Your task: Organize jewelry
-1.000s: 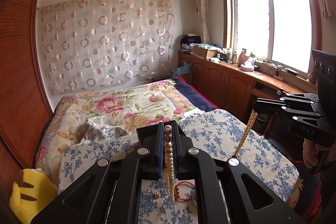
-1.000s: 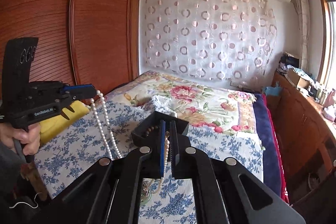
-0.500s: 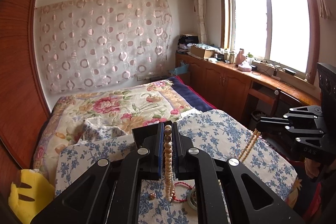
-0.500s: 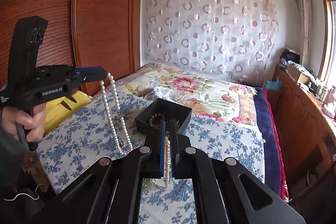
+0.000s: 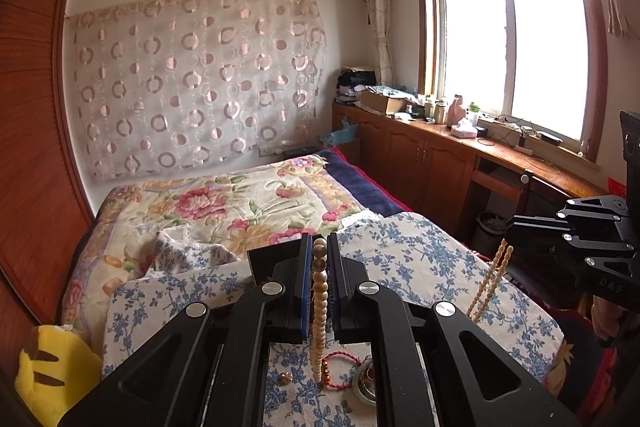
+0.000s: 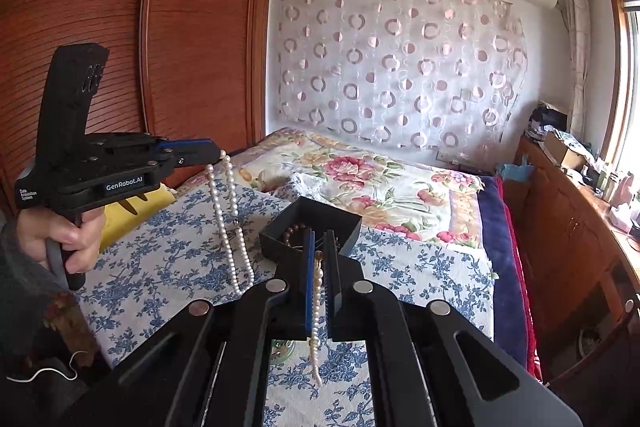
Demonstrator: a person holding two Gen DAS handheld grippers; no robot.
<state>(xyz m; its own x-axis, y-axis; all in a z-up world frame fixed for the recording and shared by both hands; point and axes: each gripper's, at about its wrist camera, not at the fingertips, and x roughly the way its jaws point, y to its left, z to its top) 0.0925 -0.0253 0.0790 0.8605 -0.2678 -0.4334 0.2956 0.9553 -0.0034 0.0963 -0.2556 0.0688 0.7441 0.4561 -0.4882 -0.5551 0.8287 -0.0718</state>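
In the left wrist view my left gripper (image 5: pixel 318 247) is shut on a strand of cream beads (image 5: pixel 320 307) that hangs down to the flowered cloth. At the right edge, my right gripper (image 5: pixel 510 227) carries a thin bead strand (image 5: pixel 488 283). In the right wrist view my right gripper (image 6: pixel 319 239) is shut on a pearl strand (image 6: pixel 316 311). The left gripper (image 6: pixel 218 153), held by a hand, dangles a pearl loop (image 6: pixel 232 227). I cannot tell whether these are one necklace. A black box (image 6: pixel 344 223) holding a brown bead bracelet (image 6: pixel 292 231) sits just beyond the right fingertips.
On the blue-flowered cloth (image 5: pixel 420 259) under the left gripper lie a red cord bracelet (image 5: pixel 340 363), a green ring-shaped piece (image 5: pixel 366 381) and a small copper charm (image 5: pixel 285 378). A yellow cushion (image 5: pixel 48 367) sits at the left. A wooden wardrobe (image 6: pixel 120 27) stands left, cabinets (image 5: pixel 440 167) right.
My right gripper has drawn back and slightly to the right with its strand, so the black box shows more in its view. The left gripper has stayed still, shut on the beads.
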